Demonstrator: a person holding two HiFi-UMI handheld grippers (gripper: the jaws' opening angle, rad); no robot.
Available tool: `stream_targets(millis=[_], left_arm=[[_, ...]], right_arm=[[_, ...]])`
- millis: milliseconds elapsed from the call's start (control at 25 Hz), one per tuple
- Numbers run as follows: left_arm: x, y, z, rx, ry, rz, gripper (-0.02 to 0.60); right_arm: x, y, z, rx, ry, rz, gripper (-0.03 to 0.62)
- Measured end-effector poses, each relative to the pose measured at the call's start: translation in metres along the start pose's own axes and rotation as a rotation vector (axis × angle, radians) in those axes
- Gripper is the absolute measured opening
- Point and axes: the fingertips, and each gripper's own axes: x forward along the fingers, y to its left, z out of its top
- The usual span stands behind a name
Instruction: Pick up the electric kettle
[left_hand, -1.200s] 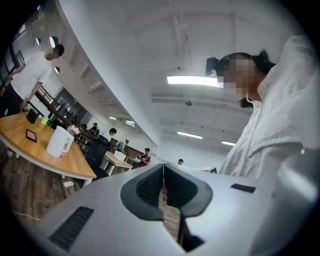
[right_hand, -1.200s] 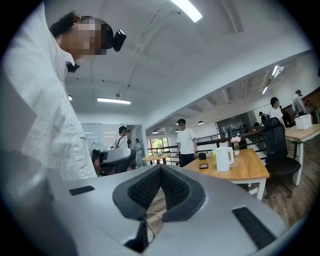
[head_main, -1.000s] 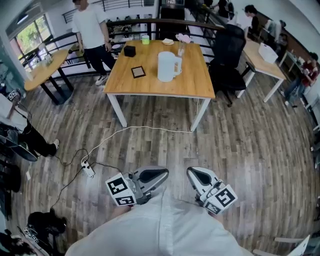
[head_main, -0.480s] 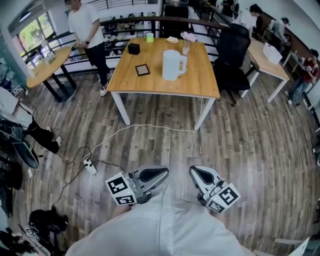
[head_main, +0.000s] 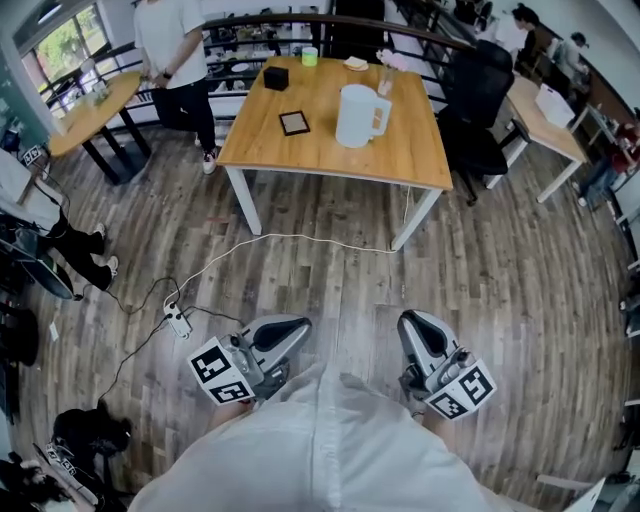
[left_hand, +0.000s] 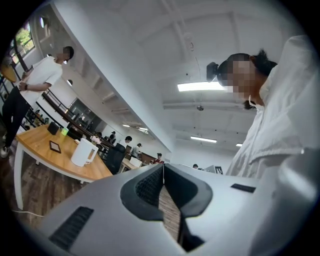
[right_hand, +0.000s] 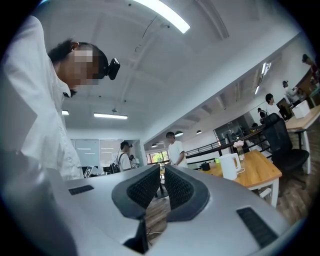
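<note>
The white electric kettle (head_main: 359, 115) stands upright on the wooden table (head_main: 300, 160) across the room, handle to the right. It shows small in the left gripper view, kettle (left_hand: 82, 152), and in the right gripper view, kettle (right_hand: 230, 166). My left gripper (head_main: 290, 328) and right gripper (head_main: 410, 322) are held close to my body at the bottom of the head view, far from the table. Both are shut with nothing between the pads. Both point slightly upward.
On the table lie a dark framed square (head_main: 294, 122), a black box (head_main: 276, 76), a green cup (head_main: 311, 56) and a vase of flowers (head_main: 387, 72). A white cable (head_main: 290, 240) and power strip (head_main: 178, 321) cross the wood floor. A black office chair (head_main: 478, 100) stands right of the table; a person (head_main: 178, 50) stands at its left.
The table and kettle have shifted up and slightly right in the head view as I come closer. Both grippers have spread apart, the left one sliding left, the right one right.
</note>
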Motion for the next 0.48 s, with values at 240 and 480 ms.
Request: stream_targets(millis=[240,480], left_arm=[[-0.003,0.029,0.006,0.003,-0.014,0.036,0.009],[0.019,0.062,0.016,-0.012,-0.028,0.04,0.009]], right_arm=[[0.023,-0.022,0.005,-0.001,-0.01,-0.01,0.018],[0.062,-0.055,0.003,0.009,0.003,0.021,0.018]])
